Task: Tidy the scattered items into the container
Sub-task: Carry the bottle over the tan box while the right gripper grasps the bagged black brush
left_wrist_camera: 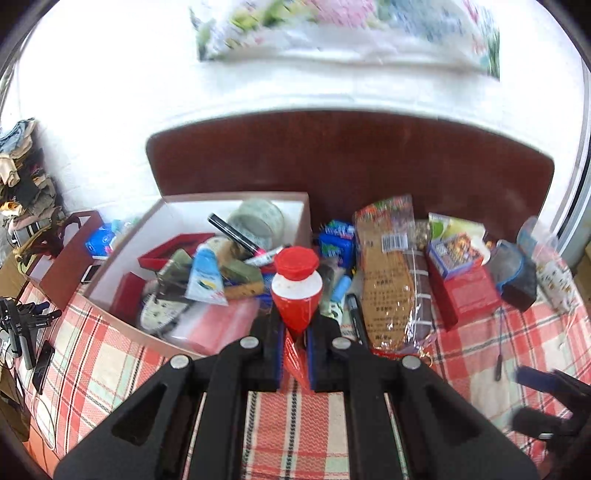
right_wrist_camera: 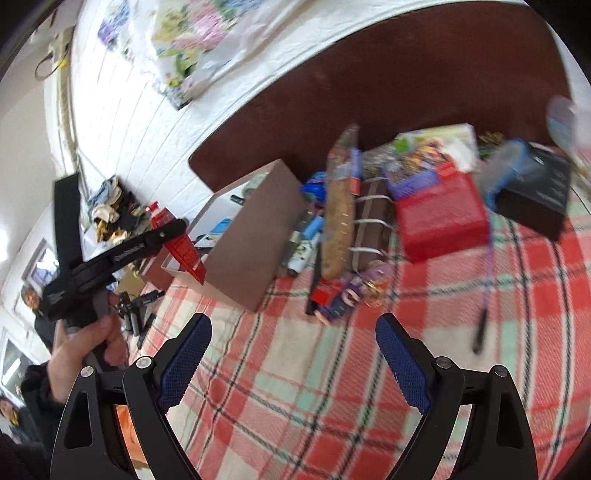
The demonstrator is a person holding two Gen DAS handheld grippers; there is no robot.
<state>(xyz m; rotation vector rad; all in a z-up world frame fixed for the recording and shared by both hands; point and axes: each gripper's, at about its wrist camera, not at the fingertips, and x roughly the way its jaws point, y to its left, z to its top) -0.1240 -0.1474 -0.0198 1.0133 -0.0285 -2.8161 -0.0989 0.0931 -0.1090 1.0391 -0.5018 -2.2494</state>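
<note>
1. The left gripper (left_wrist_camera: 295,354) is clenched on the flat crimped end of a red and white plastic tube with a red cap (left_wrist_camera: 296,286), which is held cap-forward above the plaid cloth.
2. The open brown cardboard box with a white inside (left_wrist_camera: 221,258), crowded with small items, lies just beyond and to the left of the tube.
3. The right gripper (right_wrist_camera: 293,369) is spread wide with nothing between its blue pads (right_wrist_camera: 184,365).
4. Loose packets (right_wrist_camera: 340,225) are piled beside the box.

Both views bright, evenly lit. White wall (left_wrist_camera: 110,110) overexposed, detail washed out. Strong fisheye curvature with dark vignette at corners. Motion blur throughout; floral cloth (left_wrist_camera: 347,33) smeared, plaid blanket (right_wrist_camera: 295,369) soft in right wrist view. Shadows faint
</note>
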